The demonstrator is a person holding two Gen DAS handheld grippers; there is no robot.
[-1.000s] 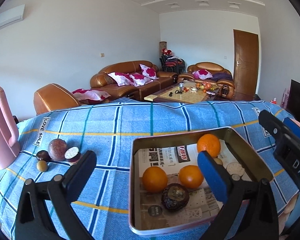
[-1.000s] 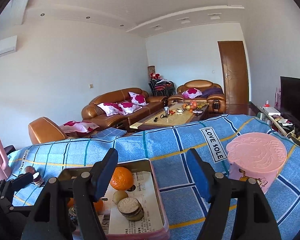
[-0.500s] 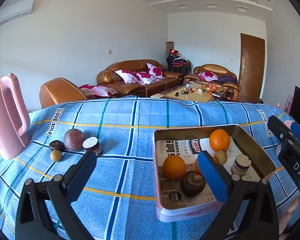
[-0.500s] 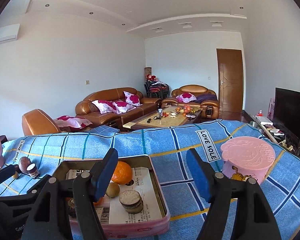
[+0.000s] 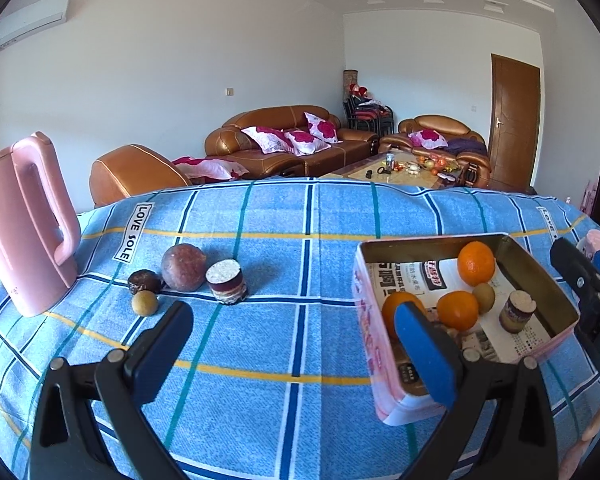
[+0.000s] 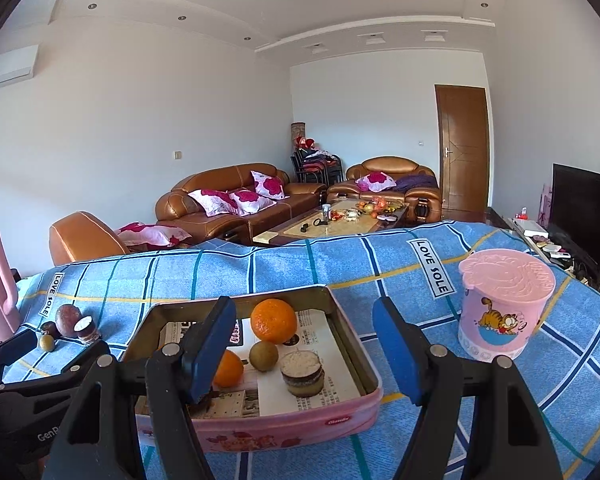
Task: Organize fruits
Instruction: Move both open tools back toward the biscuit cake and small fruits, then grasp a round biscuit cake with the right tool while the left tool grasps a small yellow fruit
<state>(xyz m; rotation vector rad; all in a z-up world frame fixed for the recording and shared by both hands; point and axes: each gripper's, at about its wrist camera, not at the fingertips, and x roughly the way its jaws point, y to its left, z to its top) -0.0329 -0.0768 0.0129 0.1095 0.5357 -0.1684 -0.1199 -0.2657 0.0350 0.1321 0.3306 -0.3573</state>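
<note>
A pink tin box (image 5: 367,320) (image 6: 284,430) lined with newspaper sits on the blue checked cloth. It holds three oranges (image 5: 475,263) (image 6: 273,320), a small green-brown fruit (image 6: 263,355) and a cut purple fruit (image 6: 302,373). Left of the box lie a round purple-brown fruit (image 5: 183,267), a cut fruit with white flesh (image 5: 226,281), a dark fruit (image 5: 144,280) and a small yellow-green fruit (image 5: 144,302). My left gripper (image 5: 292,352) is open and empty above the cloth, between these fruits and the box. My right gripper (image 6: 304,340) is open and empty above the box's near right side.
A pink kettle (image 5: 24,224) stands at the table's left edge. A pink lidded cup with a cartoon cat (image 6: 502,304) stands right of the box. Brown sofas and a coffee table lie beyond the table's far edge.
Both grippers have pulled back and the left has swung left, so the loose fruits now sit nearer the middle of its view. Both stay open and empty.
</note>
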